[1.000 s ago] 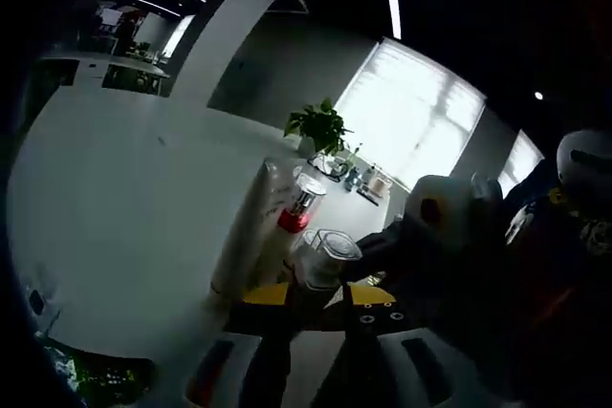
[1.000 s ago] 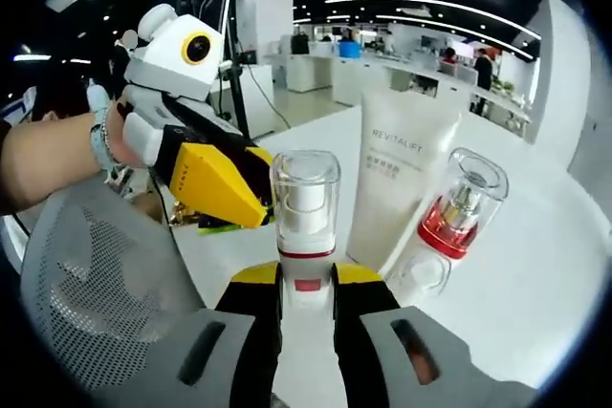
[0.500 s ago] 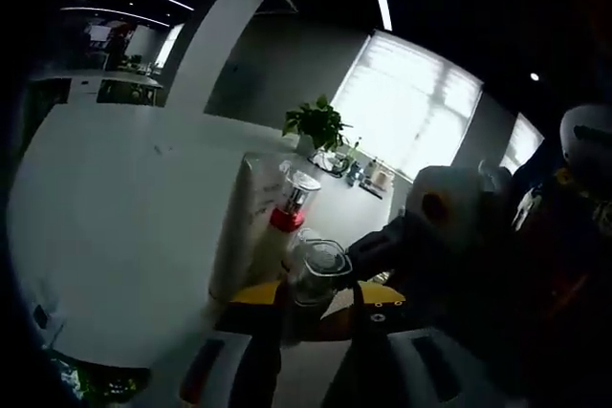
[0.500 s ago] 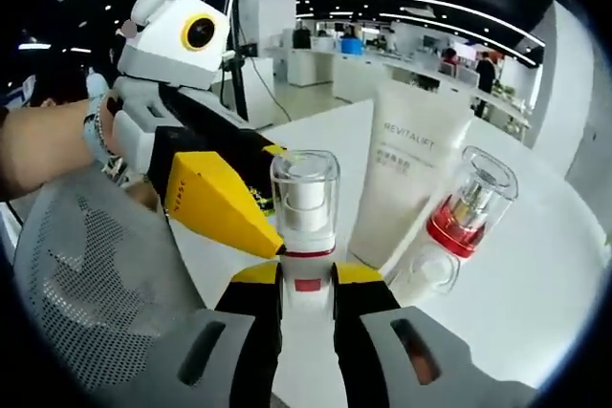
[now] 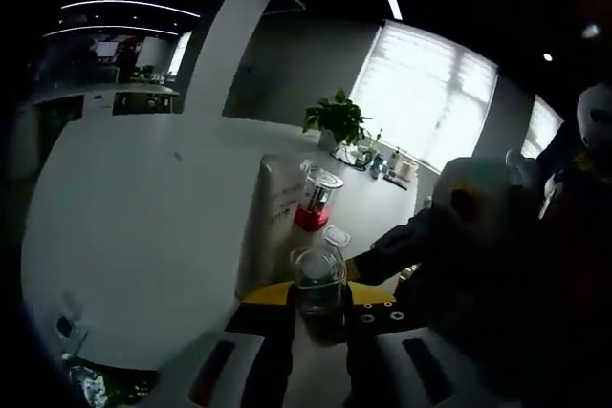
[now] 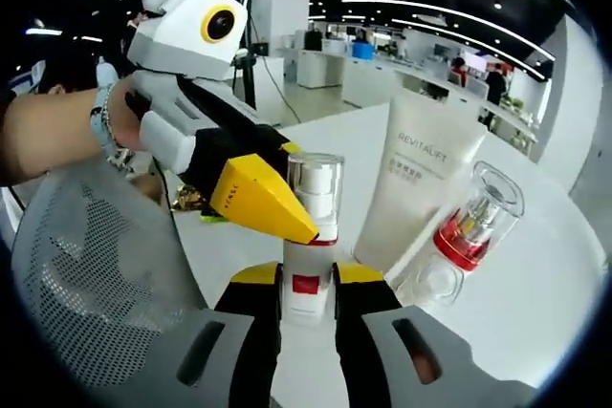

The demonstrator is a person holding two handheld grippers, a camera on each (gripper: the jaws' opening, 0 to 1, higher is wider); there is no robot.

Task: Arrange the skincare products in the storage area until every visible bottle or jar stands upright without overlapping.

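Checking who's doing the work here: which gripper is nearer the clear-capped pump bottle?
Right. The right gripper has its fingers on either side of the pump bottle; the left gripper reaches in beside its cap.

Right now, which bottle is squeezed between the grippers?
The white pump bottle with a clear cap and red band; the white tube and red-collared clear-capped bottle stand free behind.

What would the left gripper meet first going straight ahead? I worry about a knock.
Probably the clear-capped pump bottle, which the right gripper holds; the left gripper already points at its cap. Depth is unclear.
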